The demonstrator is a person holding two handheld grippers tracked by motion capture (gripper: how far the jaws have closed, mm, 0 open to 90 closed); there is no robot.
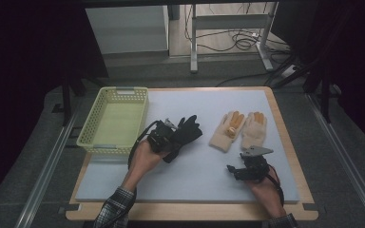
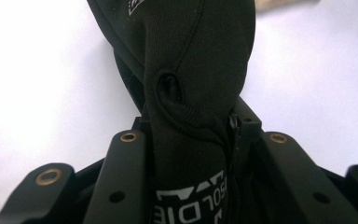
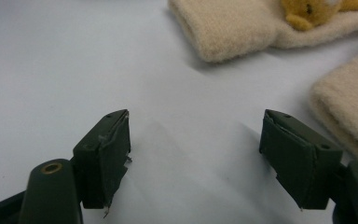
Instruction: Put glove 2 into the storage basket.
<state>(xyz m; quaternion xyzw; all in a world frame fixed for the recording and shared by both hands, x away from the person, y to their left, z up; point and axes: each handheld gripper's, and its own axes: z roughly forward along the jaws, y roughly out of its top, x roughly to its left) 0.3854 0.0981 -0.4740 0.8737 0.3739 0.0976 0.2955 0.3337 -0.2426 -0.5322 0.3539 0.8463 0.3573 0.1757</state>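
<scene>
Left gripper (image 1: 171,137) clamped on the black glove (image 1: 186,130), cuff pinched between its jaws, fingers pointing away from the yellow basket (image 1: 100,142). Glove sits just right of the basket, over the white mat (image 1: 190,171). Right gripper (image 1: 240,170) jaws spread, nothing between them, well right of the basket, just short of the beige gloves (image 1: 240,129).

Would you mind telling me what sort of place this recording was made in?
Probably a lab or workshop set up for recording, not a home: a padded work table stands among dark curtains, loose cables trail over the floor behind it, and metal rails run alongside.
</scene>
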